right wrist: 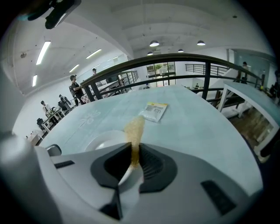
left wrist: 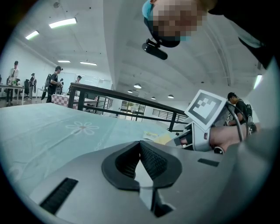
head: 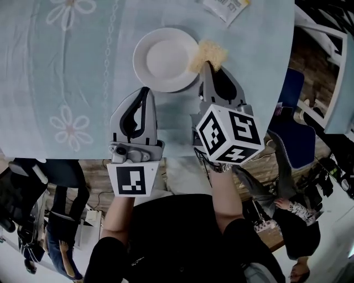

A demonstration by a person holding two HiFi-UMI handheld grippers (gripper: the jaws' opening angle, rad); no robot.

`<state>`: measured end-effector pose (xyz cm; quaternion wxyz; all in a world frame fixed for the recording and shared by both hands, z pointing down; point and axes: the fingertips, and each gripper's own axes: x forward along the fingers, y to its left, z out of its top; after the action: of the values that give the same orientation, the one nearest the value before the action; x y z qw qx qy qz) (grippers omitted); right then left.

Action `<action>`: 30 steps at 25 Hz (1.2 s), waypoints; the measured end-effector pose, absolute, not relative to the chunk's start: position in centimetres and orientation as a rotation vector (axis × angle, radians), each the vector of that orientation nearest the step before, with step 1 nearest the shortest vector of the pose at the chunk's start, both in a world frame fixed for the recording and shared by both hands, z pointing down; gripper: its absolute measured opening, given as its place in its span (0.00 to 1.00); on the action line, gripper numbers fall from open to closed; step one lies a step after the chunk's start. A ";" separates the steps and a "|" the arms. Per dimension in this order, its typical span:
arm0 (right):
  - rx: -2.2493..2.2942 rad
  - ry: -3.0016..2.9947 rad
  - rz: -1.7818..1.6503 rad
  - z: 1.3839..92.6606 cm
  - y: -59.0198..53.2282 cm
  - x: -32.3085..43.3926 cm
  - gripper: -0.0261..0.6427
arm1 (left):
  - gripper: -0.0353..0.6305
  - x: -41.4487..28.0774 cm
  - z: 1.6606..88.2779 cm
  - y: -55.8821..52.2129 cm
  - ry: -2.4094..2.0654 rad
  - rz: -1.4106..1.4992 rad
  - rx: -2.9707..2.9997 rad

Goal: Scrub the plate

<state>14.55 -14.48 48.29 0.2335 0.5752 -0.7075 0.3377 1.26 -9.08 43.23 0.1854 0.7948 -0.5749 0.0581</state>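
The white plate (head: 165, 59) sits on the pale blue desk (head: 55, 66). The right claw (head: 207, 65) pinches a yellow sponge (head: 208, 53) at the plate's right rim, seemingly touching it. The left claw (head: 146, 91), pressed together and empty, hovers just near the plate's lower edge. A packet (right wrist: 154, 110) lies beyond.

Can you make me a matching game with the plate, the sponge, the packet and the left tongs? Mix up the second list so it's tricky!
Things:
1. plate
2. sponge
3. packet
4. left tongs

Clues:
A. shut, holding nothing
B. white and round
C. yellow, pinched in the right tongs
D. lying flat beyond the plate

Pairs: 1-B, 2-C, 3-D, 4-A
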 end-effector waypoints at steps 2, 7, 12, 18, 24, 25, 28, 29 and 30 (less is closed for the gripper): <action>1.580 -1.952 0.936 47.9 -14.4 14.5 0.12 | 0.07 1.2 43.2 -9.0 -1.623 0.162 2.233; 1.531 -1.987 0.957 47.8 -13.8 12.7 0.12 | 0.07 0.9 43.3 -8.6 -1.630 0.177 2.223; 1.448 -2.059 1.008 47.7 -13.3 9.3 0.12 | 0.07 -0.3 43.2 -8.4 -1.657 0.178 2.207; 1.333 -2.119 1.060 47.9 -13.0 6.0 0.12 | 0.07 -0.7 43.4 -8.6 -1.681 0.180 2.190; 1.245 -2.152 1.124 48.1 -12.0 2.8 0.12 | 0.07 -2.0 43.3 -7.9 -1.699 0.173 2.175; 1.227 -2.156 1.135 48.2 -11.8 2.4 0.12 | 0.07 -2.2 43.4 -7.9 -1.704 0.174 2.171; 1.206 -2.151 1.153 48.8 -11.3 1.9 0.12 | 0.07 -2.3 43.5 -7.9 -1.714 0.172 2.163; 1.208 -2.146 1.168 49.1 -11.3 2.0 0.12 | 0.07 -2.3 43.6 -7.9 -1.713 0.172 2.163; 1.213 -2.141 1.188 49.2 -11.2 2.2 0.12 | 0.07 -2.3 43.6 -7.9 -1.711 0.174 2.164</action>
<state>2.18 -11.22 49.24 0.2033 0.4345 -0.7673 0.4256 -2.31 -7.93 43.61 0.1874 0.7690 -0.6081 0.0617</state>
